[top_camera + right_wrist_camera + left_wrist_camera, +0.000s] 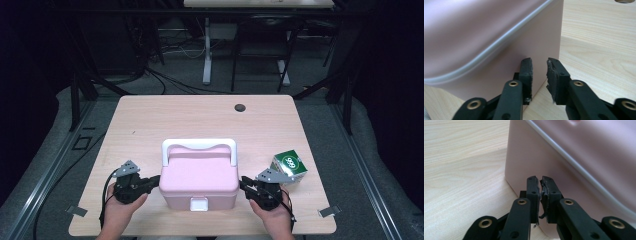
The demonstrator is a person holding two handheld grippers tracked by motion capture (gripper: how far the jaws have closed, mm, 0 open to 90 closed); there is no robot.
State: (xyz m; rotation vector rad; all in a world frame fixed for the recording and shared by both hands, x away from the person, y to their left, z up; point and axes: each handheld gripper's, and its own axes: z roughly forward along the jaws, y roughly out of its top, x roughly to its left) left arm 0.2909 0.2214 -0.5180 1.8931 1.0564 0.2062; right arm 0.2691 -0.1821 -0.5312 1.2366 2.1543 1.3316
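- A pink lidded box (pixel 199 181) with a white handle (pixel 199 146) and a white front clasp (pixel 199 204) sits on the wooden table (pixel 150 120), near its front edge.
- The left gripper (pixel 156 181) rests against the box's left side; in the left gripper view its jaws are nearly pressed together, gripping nothing.
- The right gripper (pixel 243 184) meets the box's right side; in the right gripper view its jaws stand slightly parted, holding nothing.
- A green carton (pixel 289 165) lies just beyond the right gripper, apart from the box.
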